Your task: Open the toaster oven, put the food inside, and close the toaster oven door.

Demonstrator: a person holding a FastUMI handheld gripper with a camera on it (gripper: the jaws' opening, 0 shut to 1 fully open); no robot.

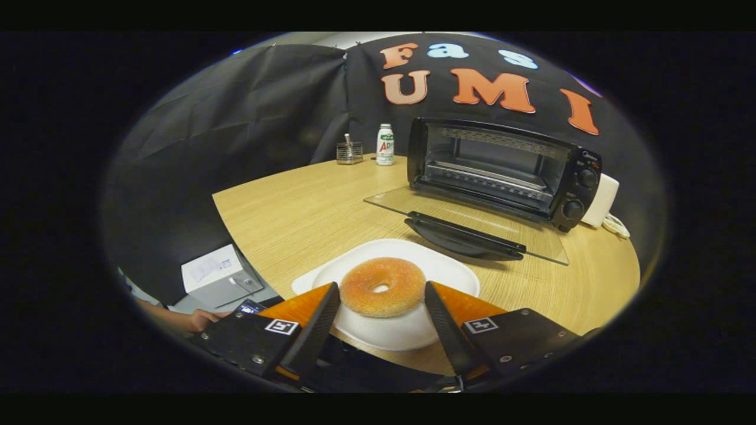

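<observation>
Now spread jaws flank a sugary ring doughnut (pixel 383 287) on a white plate (pixel 455 273)

The tool (pixel 383 307) has two long, flat black fingers (pixel 319 330) that taper toward their tips, each with a dull, slightly ribbed inner face. Behind each finger sits a glossy orange wedge-shaped block. Further back, two flat black plates form the body, one on each side. Each plate carries a small square black-and-white marker near its inner corner and several round silver screws along its edges. The fingers stand spread, with a wide gap between them and neither pressing on anything. A person's hand (pixel 198 320) shows beside the left plate.
</observation>
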